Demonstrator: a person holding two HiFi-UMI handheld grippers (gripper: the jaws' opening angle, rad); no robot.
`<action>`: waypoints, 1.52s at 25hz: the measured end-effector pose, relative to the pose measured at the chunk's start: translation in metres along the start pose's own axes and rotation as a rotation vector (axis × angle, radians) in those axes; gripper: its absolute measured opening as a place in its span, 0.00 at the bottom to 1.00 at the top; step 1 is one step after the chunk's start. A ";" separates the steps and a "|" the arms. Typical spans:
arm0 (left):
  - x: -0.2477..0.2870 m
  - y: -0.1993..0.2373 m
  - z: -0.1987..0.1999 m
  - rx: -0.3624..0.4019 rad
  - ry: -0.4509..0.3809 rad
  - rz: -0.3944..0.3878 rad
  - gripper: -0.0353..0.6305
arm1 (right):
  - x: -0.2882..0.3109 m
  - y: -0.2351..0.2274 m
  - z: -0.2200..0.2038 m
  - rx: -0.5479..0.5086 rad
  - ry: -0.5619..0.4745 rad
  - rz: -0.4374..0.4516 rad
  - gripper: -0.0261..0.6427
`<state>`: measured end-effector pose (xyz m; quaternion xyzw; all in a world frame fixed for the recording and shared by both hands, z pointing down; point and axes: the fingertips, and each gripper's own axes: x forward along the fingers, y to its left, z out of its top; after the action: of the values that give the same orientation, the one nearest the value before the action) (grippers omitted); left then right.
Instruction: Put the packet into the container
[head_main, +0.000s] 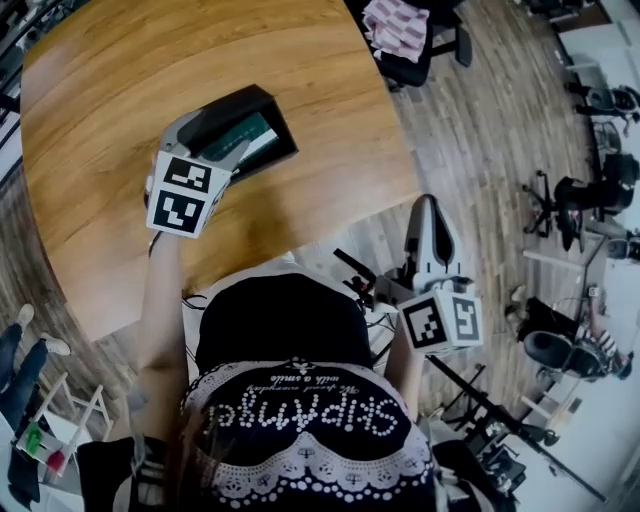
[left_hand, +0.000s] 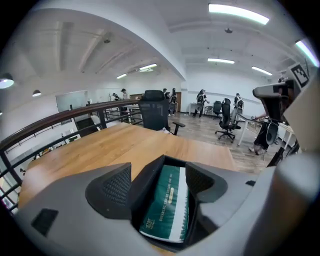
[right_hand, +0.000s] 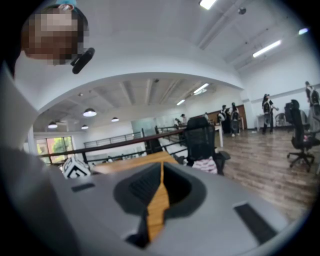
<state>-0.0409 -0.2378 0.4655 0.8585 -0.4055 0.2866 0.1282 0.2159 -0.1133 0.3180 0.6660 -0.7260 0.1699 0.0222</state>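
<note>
Your left gripper: it sits in the upper left of the head view, over the container, with its marker cube towards you. In the left gripper view its jaws are spread wide and pinch nothing.

Packet: green with a white strip along one side. It lies flat inside the container, and you see it through the gap between your left jaws. In the head view it shows as a green strip just past the gripper's tips.

Container: a black open box standing on the table. Its dark wall frames the packet on both sides.

Table: bare wood filling the upper left of the head view.

Your right gripper: it is in the lower right of the head view, off the table edge and well apart from the container. In the right gripper view its jaws are pressed together with nothing between them. Only a thin sliver of wood shows through.

Background: an office chair stands beyond the far edge of the table.
</note>
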 end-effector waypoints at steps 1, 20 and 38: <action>-0.005 0.001 0.006 -0.009 -0.034 0.008 0.58 | 0.000 0.000 0.000 -0.001 0.000 0.002 0.09; -0.096 0.019 0.056 -0.117 -0.364 0.173 0.25 | 0.021 0.016 0.004 -0.026 0.024 0.088 0.09; -0.176 0.024 0.027 -0.236 -0.469 0.350 0.11 | 0.034 0.042 -0.001 -0.045 0.033 0.199 0.09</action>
<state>-0.1382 -0.1556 0.3385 0.7975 -0.5961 0.0495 0.0784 0.1712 -0.1435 0.3192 0.5869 -0.7918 0.1659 0.0321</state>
